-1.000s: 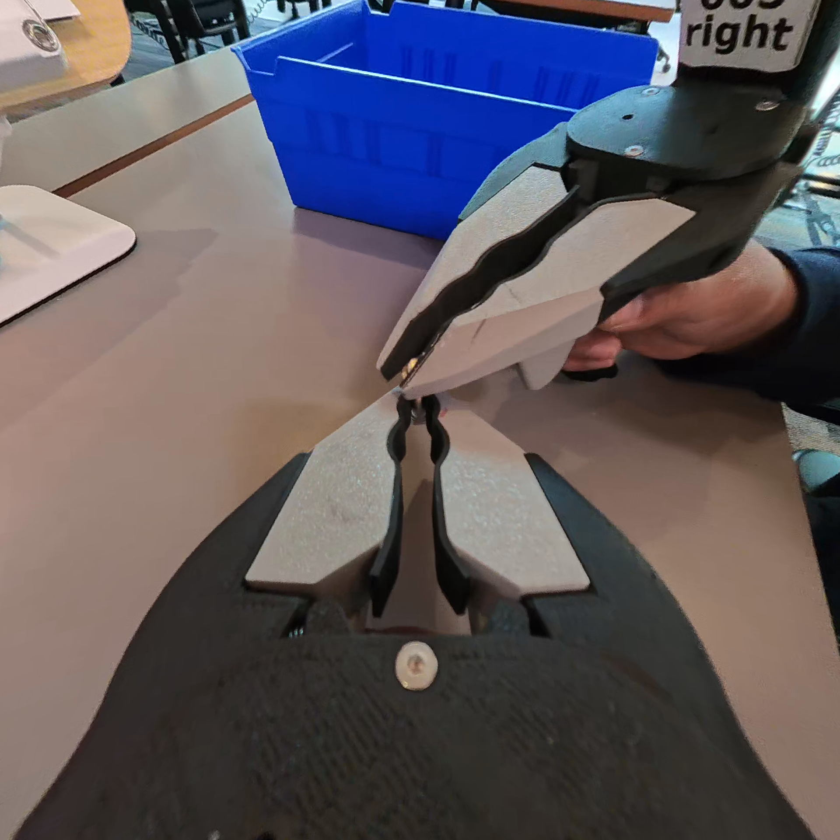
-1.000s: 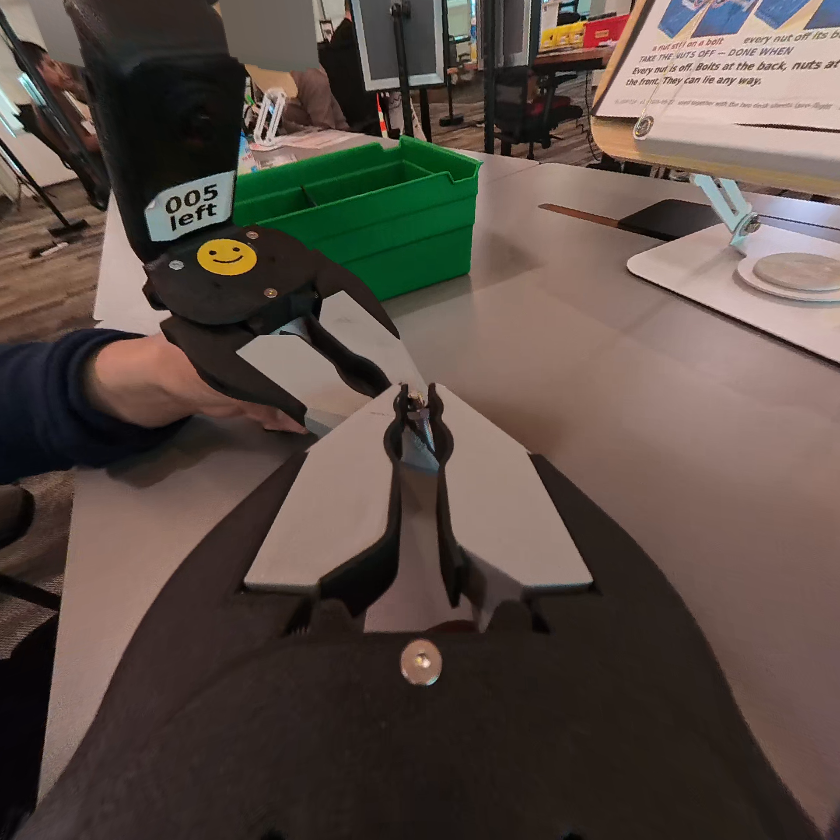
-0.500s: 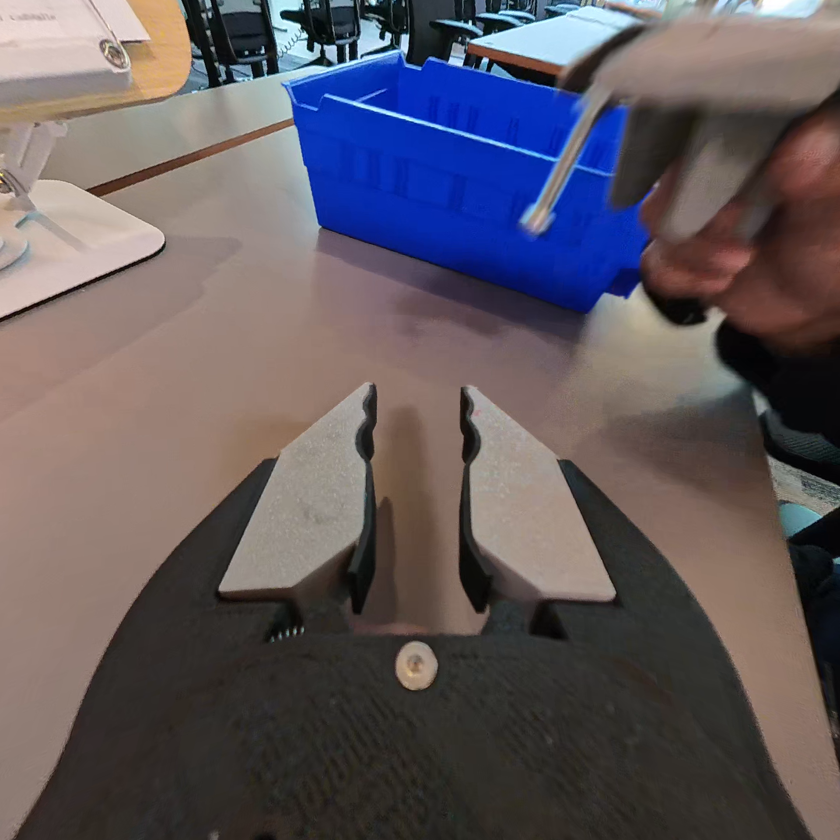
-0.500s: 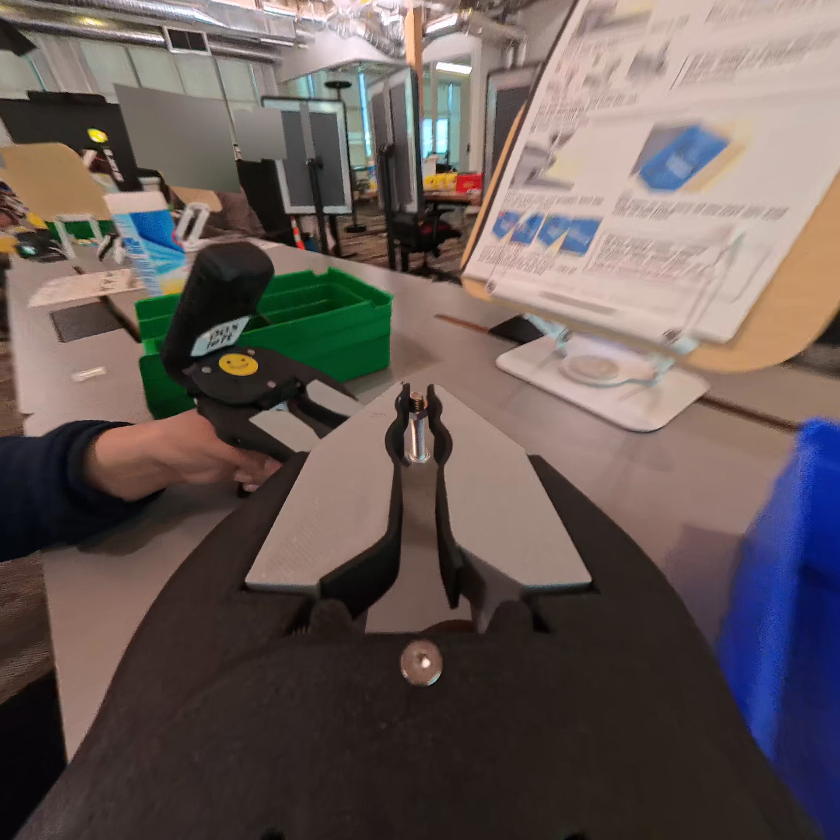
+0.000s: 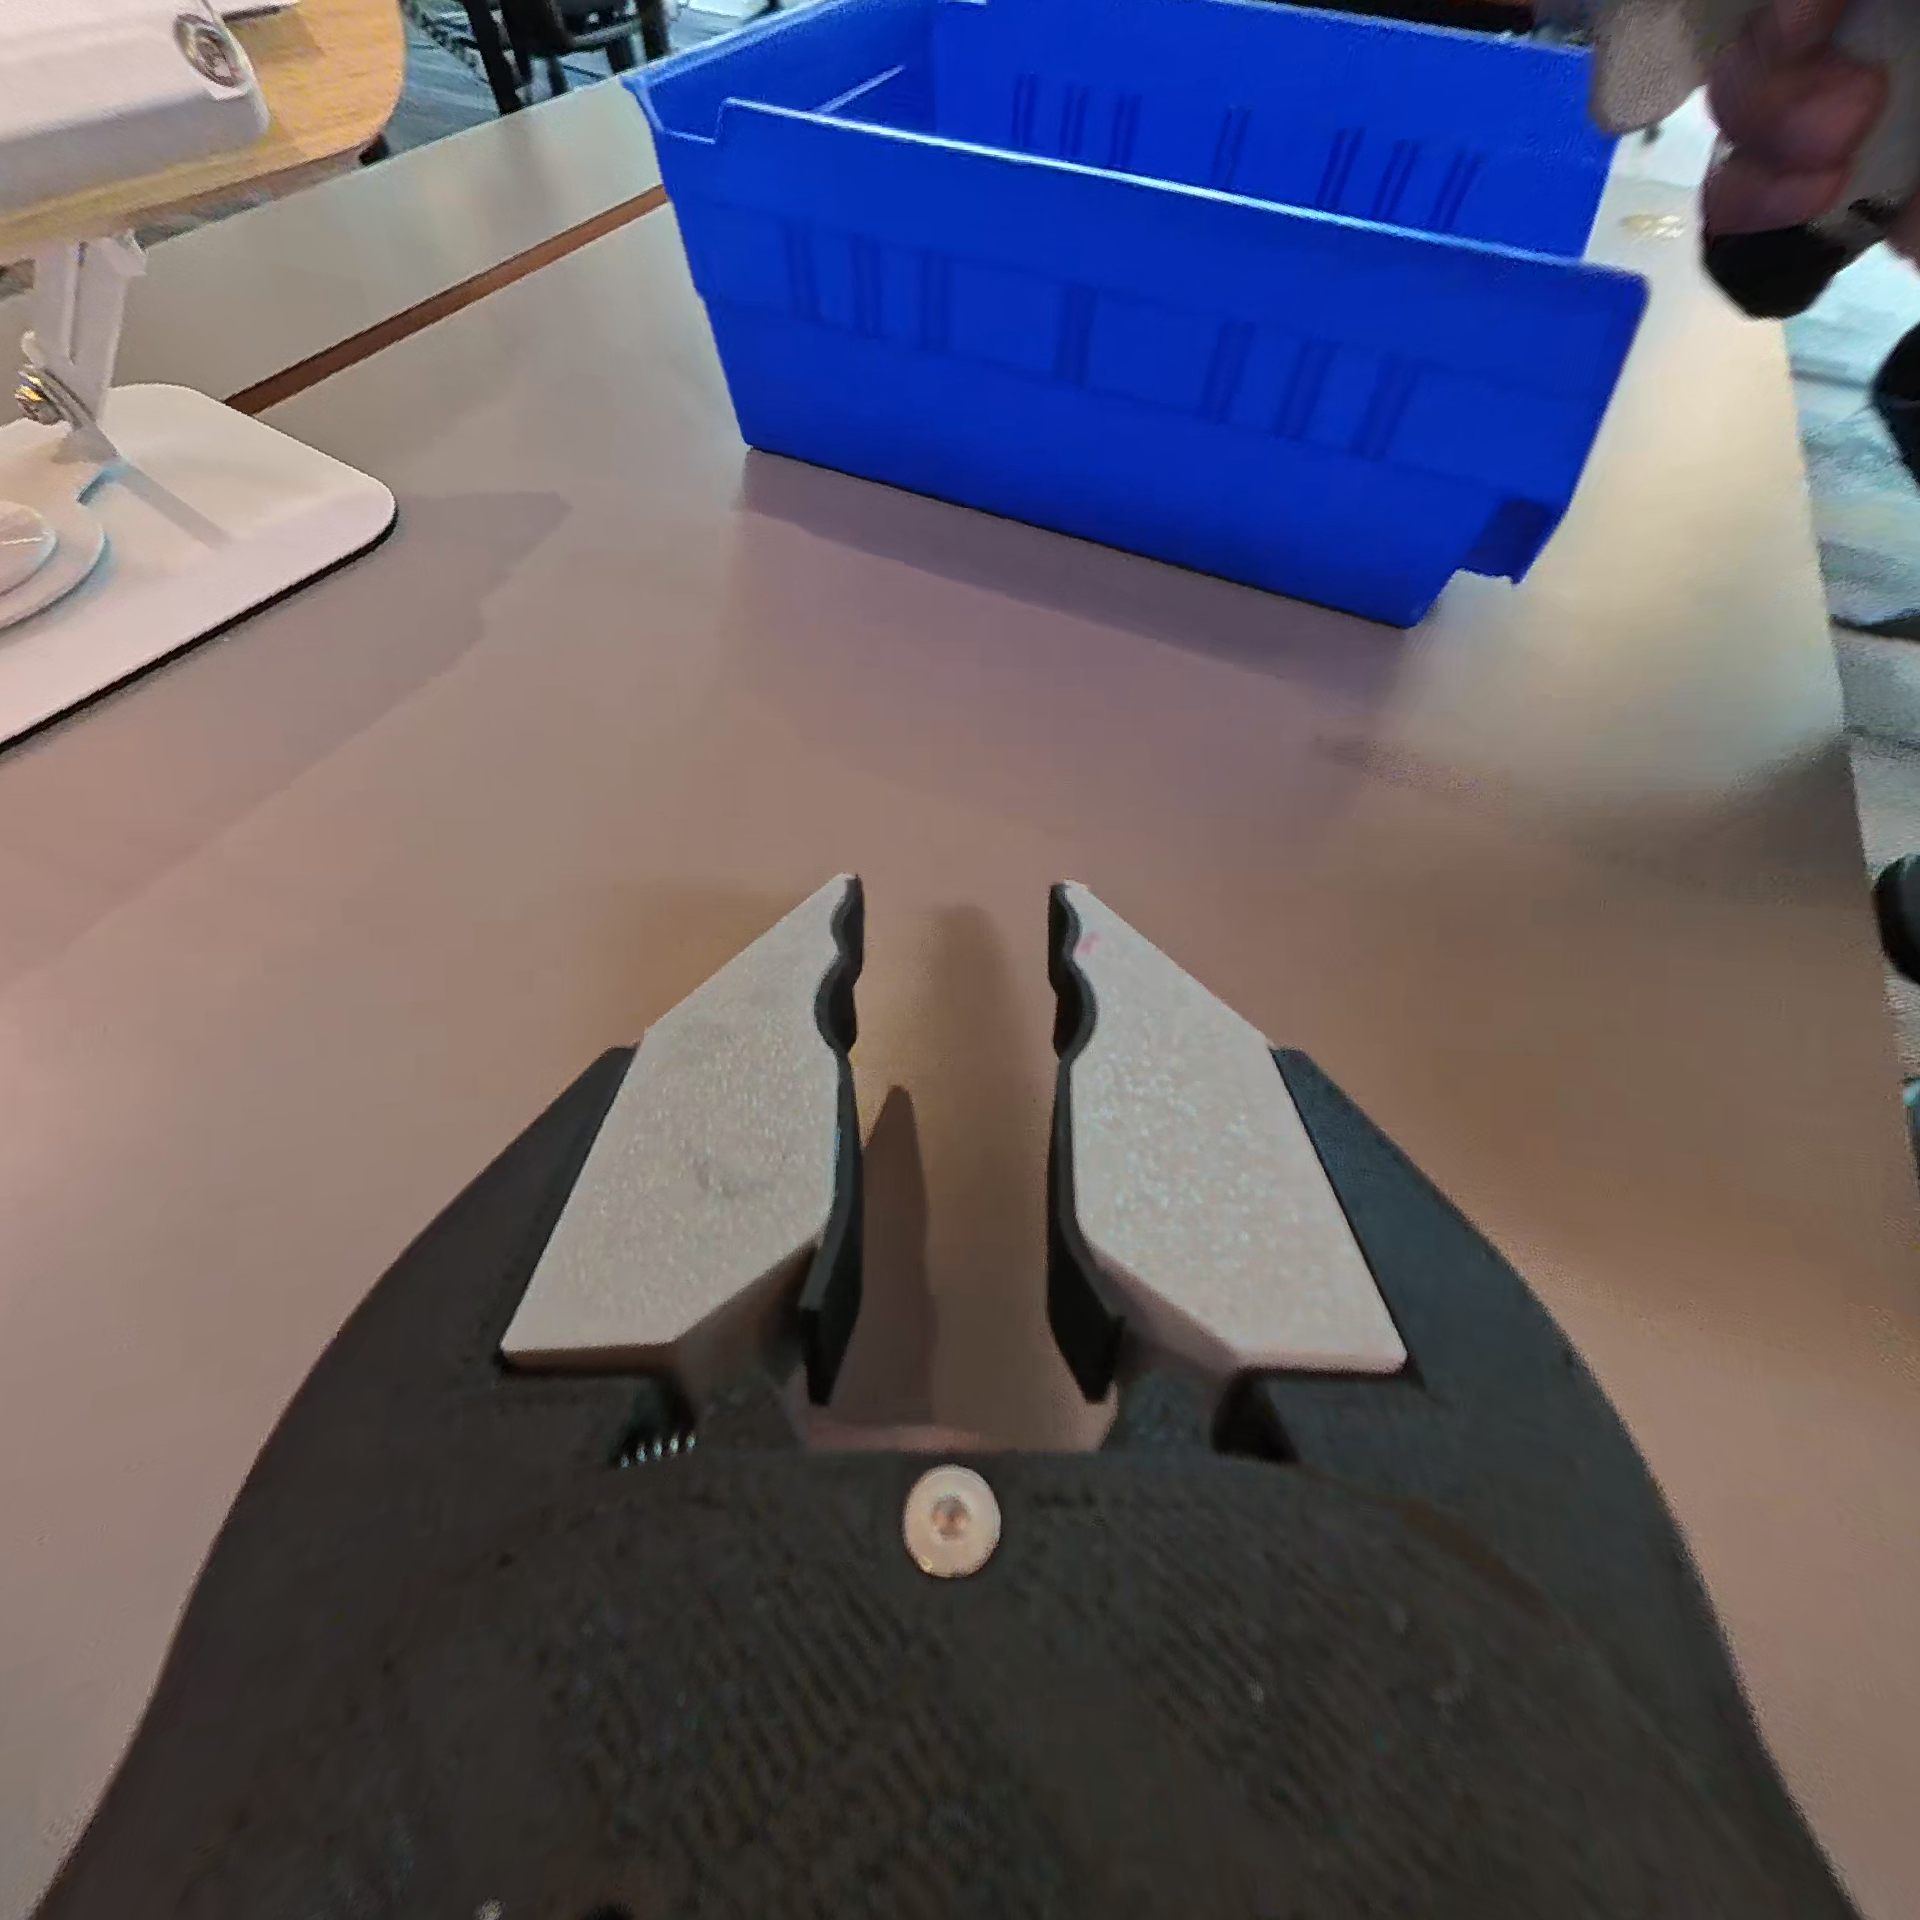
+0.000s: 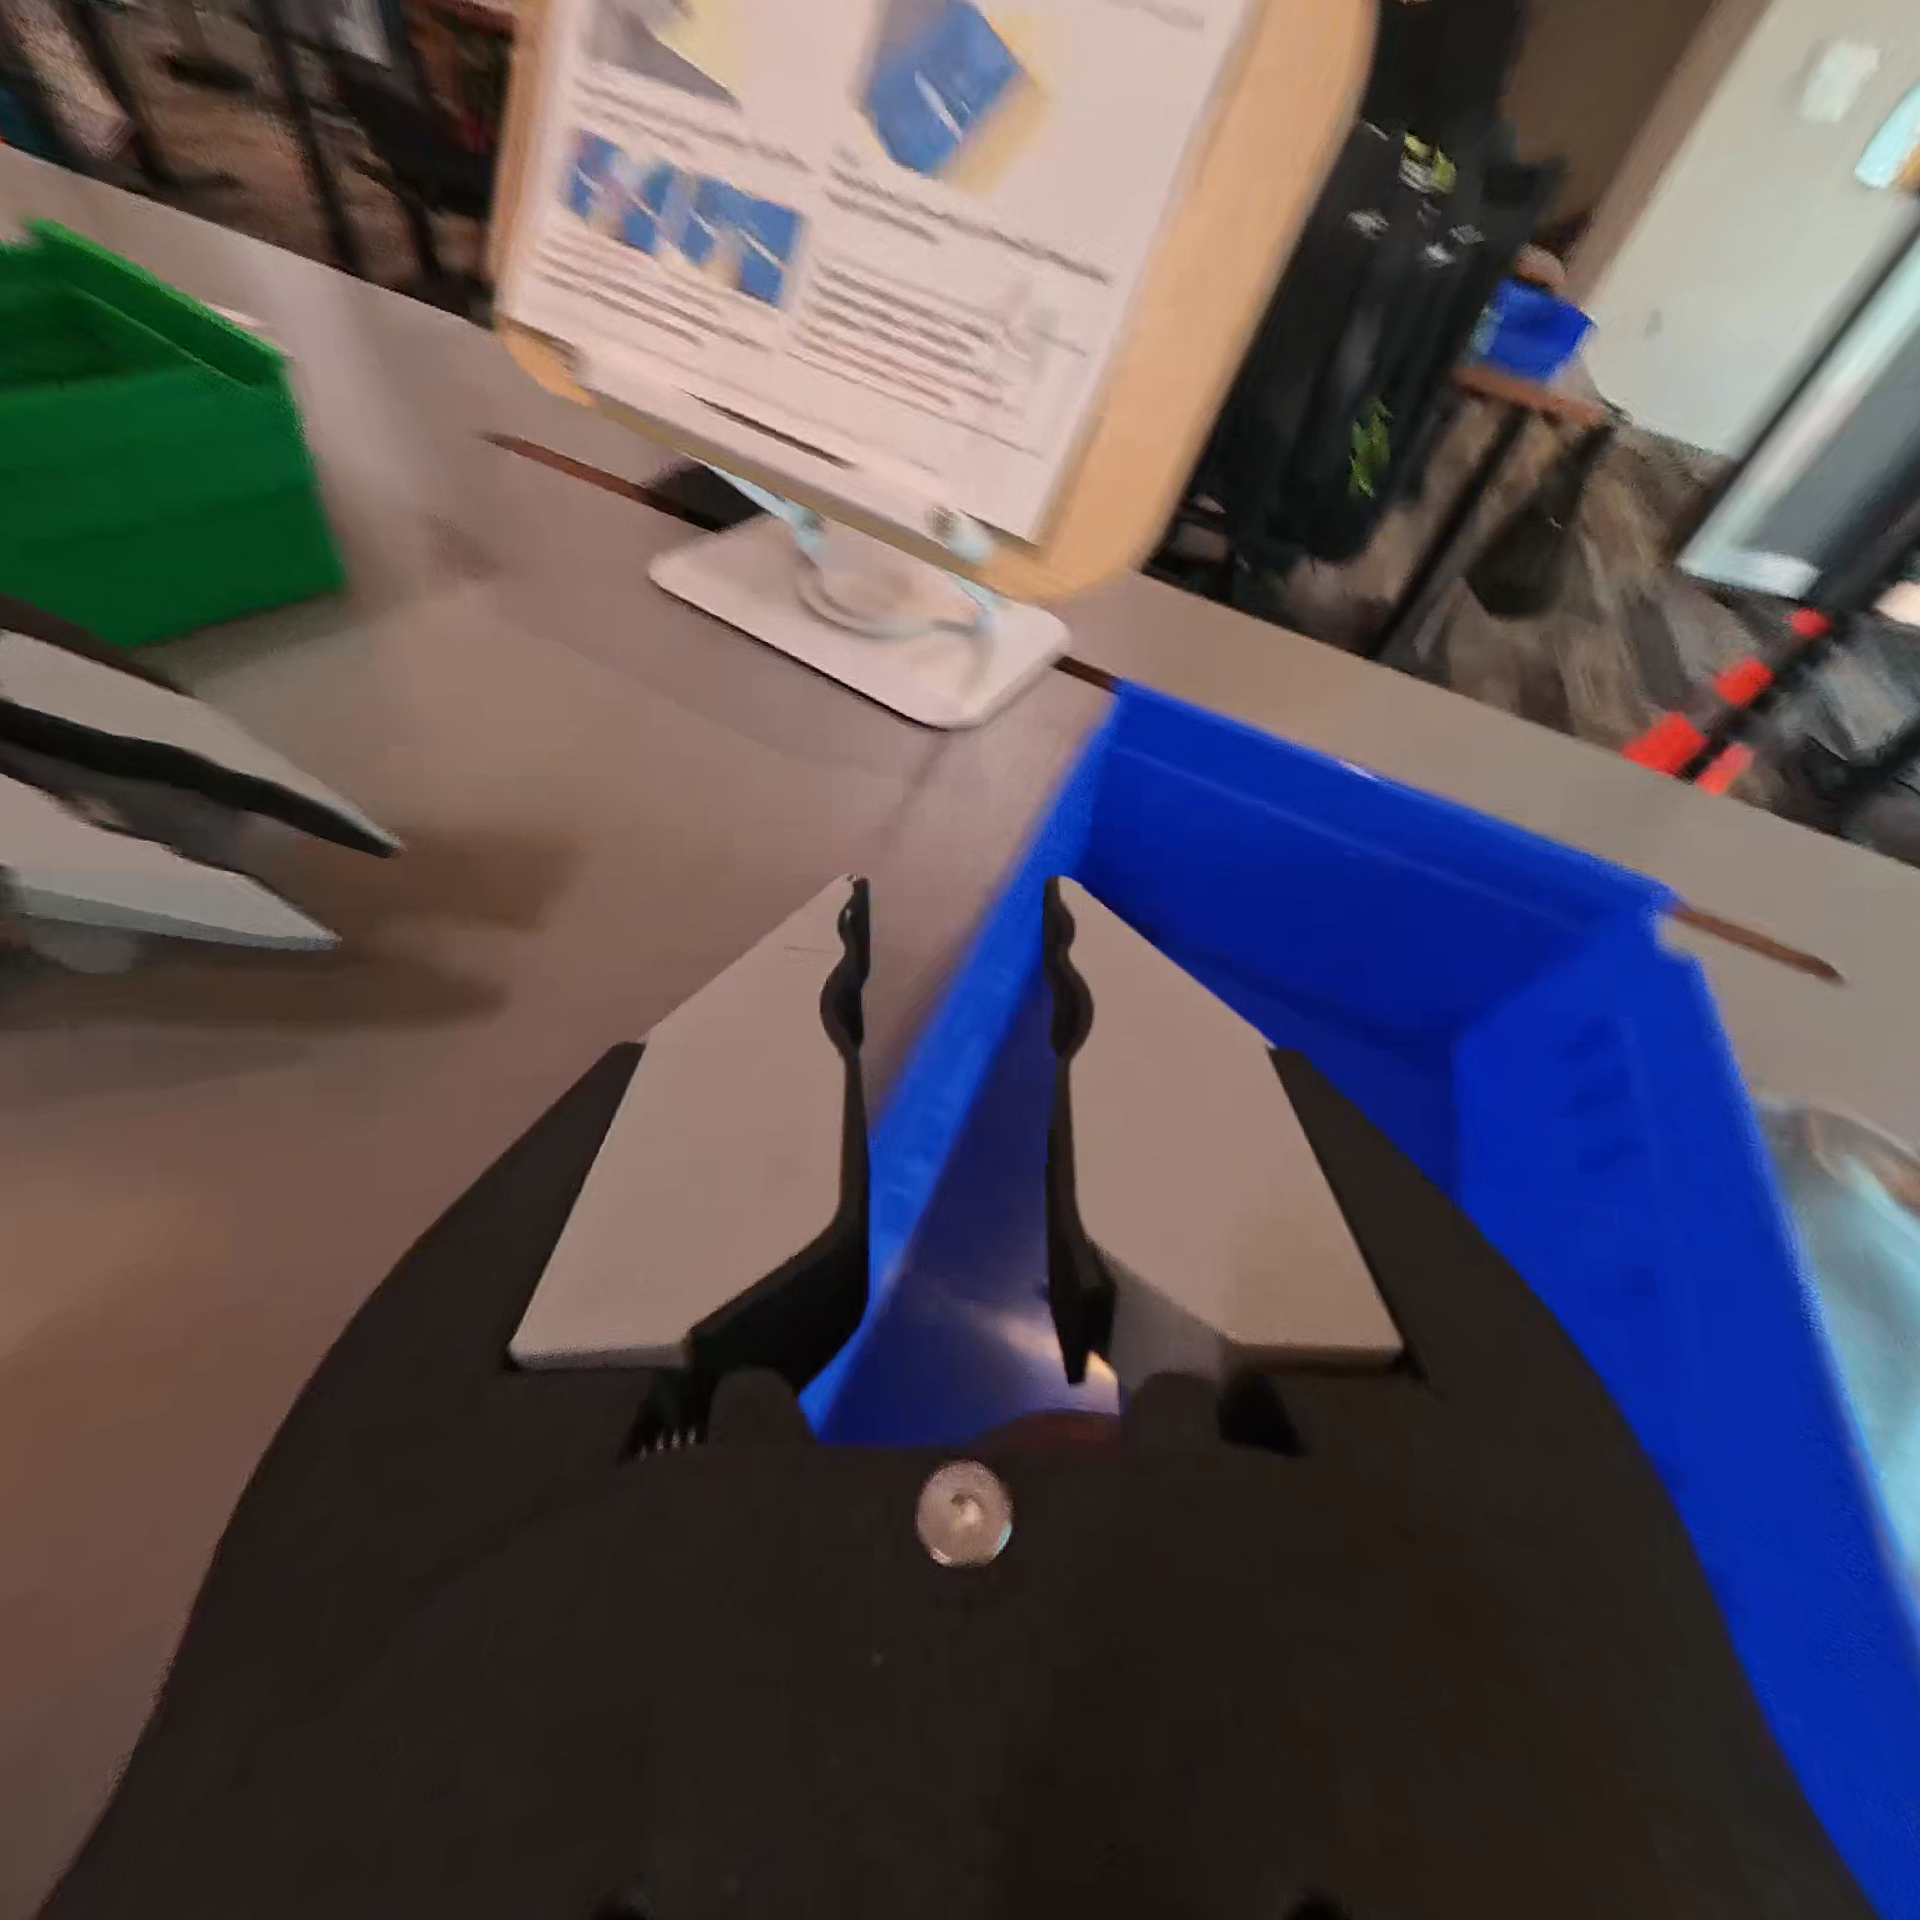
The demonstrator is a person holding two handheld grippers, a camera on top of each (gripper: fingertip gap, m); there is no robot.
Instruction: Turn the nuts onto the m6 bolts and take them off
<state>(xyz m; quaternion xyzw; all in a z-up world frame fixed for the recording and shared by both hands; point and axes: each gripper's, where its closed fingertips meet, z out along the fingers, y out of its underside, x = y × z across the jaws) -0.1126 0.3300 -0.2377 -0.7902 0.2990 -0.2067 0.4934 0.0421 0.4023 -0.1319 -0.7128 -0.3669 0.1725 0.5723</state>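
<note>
My left gripper [image 5: 954,894] is open and empty, low over the bare brown table [image 5: 520,831]. The blue bin [image 5: 1143,395] stands a little ahead of it. My right gripper [image 6: 954,888] is open with nothing between its pads, and it hangs over the near left wall of the blue bin [image 6: 1351,935]. No bolt or nut shows in either view. The hand on the right gripper [image 5: 1808,104] is a blur at the top right of the left wrist view. The left gripper's fingers [image 6: 260,821] show at the left edge of the right wrist view.
A white stand base [image 5: 208,520] sits at the left and carries a wooden board with an instruction sheet [image 6: 831,208]. A green bin [image 6: 135,499] stands at the far left. The table edge runs along the right beyond the blue bin. One gripper's finger ends stand about 20 centimetres off the other's.
A second ago both grippers met at the bolt. My left gripper opened and drew back. My right gripper carried the bolt over the blue bin and opened; the bolt is gone from its jaws.
</note>
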